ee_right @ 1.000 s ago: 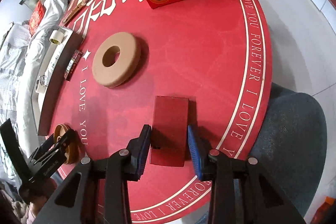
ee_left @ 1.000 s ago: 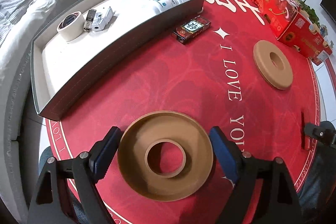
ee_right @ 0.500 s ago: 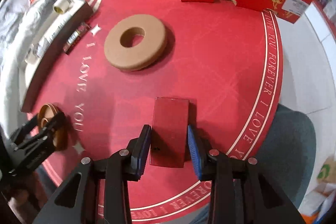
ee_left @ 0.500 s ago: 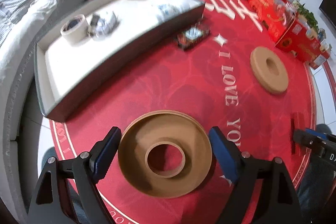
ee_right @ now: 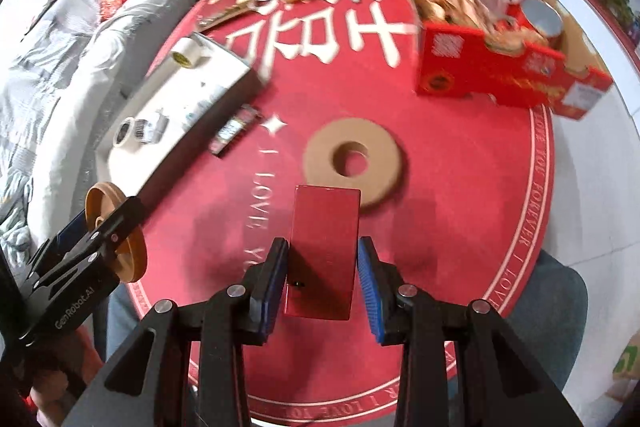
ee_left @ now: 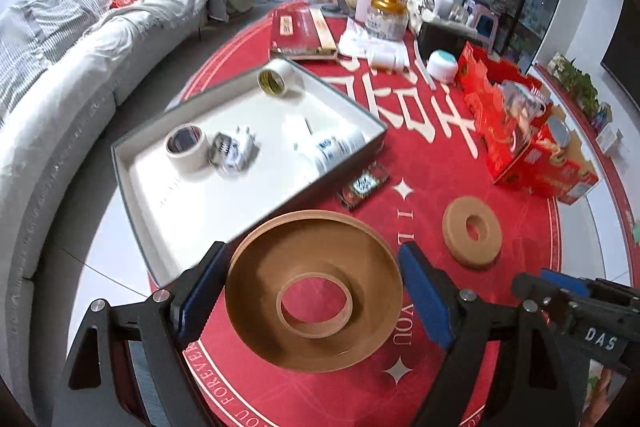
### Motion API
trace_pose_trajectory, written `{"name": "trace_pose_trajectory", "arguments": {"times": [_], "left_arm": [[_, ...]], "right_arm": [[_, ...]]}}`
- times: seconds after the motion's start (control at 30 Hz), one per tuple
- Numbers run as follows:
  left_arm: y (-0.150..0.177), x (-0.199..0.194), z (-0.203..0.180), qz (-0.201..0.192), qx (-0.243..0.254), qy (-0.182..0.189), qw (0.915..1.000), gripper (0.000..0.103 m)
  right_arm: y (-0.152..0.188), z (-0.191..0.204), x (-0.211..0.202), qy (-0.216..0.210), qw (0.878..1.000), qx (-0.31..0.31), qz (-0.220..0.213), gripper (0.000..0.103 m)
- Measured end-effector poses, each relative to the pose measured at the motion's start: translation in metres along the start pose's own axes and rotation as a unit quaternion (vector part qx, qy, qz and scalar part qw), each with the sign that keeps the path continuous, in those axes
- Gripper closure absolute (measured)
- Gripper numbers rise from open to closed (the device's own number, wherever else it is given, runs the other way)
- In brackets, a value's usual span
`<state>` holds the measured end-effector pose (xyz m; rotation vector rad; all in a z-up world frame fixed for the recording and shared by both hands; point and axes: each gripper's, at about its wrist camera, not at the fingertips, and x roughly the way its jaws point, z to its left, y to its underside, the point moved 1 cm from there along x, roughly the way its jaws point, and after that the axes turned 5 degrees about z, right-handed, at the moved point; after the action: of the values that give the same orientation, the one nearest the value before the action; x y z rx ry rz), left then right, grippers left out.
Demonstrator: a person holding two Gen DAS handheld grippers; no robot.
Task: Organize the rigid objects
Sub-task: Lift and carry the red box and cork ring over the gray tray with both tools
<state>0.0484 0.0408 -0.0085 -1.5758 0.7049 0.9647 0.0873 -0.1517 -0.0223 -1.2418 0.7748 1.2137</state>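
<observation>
left gripper point(ee_left: 312, 291): clamps brown flanged ring point(ee_left: 314, 291) by its rim, lifted off worktop point(ee_left: 460, 167) | right gripper point(ee_right: 322, 285): pinches red flat box point(ee_right: 324, 251) | likely both go to grey tray point(ee_left: 132, 163), where the tape rolls lie

The left gripper point(ee_left: 314, 289) is pointing steeply downward with its jaws spread wide, and its blue pads point(ee_left: 424, 297) are pressing on the two sides of a brown ring-shaped disc point(ee_left: 276, 279), which it is holding off the table. The right gripper point(ee_right: 322, 275) is also angling steeply down, jaws set narrow, and its blue pads point(ee_right: 370, 285) are clamping the long edges of a flat red box point(ee_right: 324, 247). In the right wrist view the left gripper is sitting at the lower left.
</observation>
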Motion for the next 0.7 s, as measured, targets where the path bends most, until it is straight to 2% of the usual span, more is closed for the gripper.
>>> {"name": "trace_pose_trajectory", "arguments": {"times": [0.33,0.5,0.53,0.57,0.7], "left_arm": [[-0.027,-0.026,0.03,-0.025,-0.037,0.001,0.999,0.016],[-0.051,-0.04,0.057,-0.048,-0.059,-0.014,0.997,0.016],[-0.055,-0.043,0.061,-0.053,-0.062,-0.017,0.9965,0.016],[-0.06,-0.046,0.067,-0.06,-0.067,-0.021,0.9958,0.016],[-0.074,-0.054,0.086,-0.073,-0.08,-0.038,0.9934,0.016]], "right_arm": [[-0.026,0.031,-0.013,-0.016,0.999,-0.025,-0.018,0.066],[-0.053,0.056,-0.031,-0.023,0.997,-0.048,-0.049,0.067],[-0.057,0.06,-0.035,-0.024,0.997,-0.053,-0.053,0.068],[-0.063,0.067,-0.038,-0.028,0.996,-0.06,-0.059,0.073],[-0.084,0.09,-0.046,-0.046,0.993,-0.08,-0.07,0.074]]}}
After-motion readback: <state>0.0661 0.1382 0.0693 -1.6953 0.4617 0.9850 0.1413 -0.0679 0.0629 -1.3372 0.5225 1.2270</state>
